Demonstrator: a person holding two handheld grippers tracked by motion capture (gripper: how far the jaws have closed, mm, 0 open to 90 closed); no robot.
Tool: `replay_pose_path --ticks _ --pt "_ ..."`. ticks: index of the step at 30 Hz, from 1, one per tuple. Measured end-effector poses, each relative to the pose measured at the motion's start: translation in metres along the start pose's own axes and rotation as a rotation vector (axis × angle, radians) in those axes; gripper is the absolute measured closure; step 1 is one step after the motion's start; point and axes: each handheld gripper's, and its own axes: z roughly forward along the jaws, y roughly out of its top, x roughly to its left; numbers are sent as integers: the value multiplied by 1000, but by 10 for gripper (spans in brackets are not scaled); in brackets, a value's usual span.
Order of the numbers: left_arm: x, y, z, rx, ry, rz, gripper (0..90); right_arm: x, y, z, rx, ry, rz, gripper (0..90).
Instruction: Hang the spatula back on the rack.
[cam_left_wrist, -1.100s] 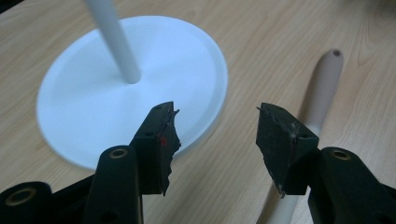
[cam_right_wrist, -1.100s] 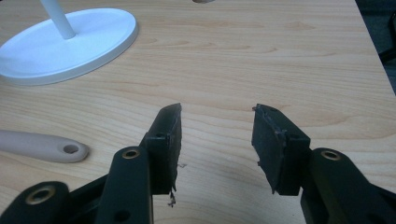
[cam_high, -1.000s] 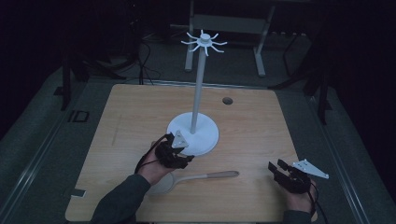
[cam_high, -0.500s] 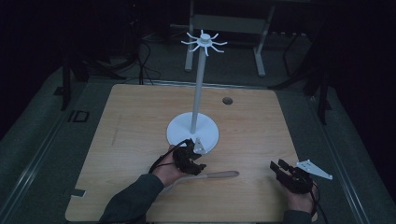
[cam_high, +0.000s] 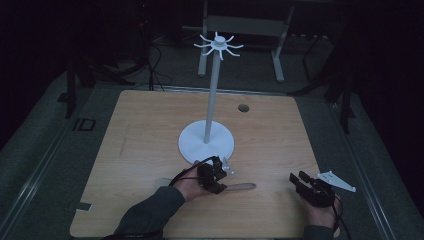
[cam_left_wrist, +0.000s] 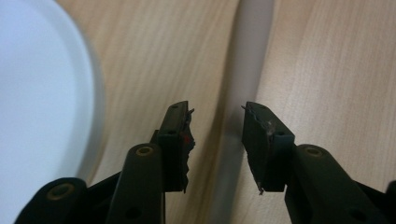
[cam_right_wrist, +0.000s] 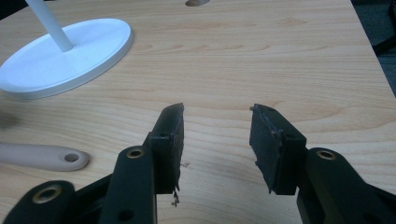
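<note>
The left tool (cam_high: 216, 175) has moved rightward along the desk (cam_high: 150, 130), from beside the spatula's (cam_high: 240, 187) broad end to over the middle of its handle, just in front of the white stand's base (cam_high: 206, 141). Its jaws now stand apart, straddling the pale handle (cam_left_wrist: 243, 93)

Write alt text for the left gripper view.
The left gripper, jaws open, straddles a pale utensil handle lying on the wooden table. A white stand base curves in at the left.
</note>
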Motion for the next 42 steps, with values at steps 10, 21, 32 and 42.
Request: replay_pose_path --ticks 10,21,32,42 --pt "-3 0 8 69 -47 37 734 -1 0 0 1 1 8 541" --pt "3 -17 -4 104 -59 38 760 -2 -1 -1 2 3 13 542" --pt "5 -14 -2 202 -67 34 742 0 -1 0 8 8 14 541" --pt "7 -6 5 239 -89 39 728 -1 -1 -1 9 8 22 542"
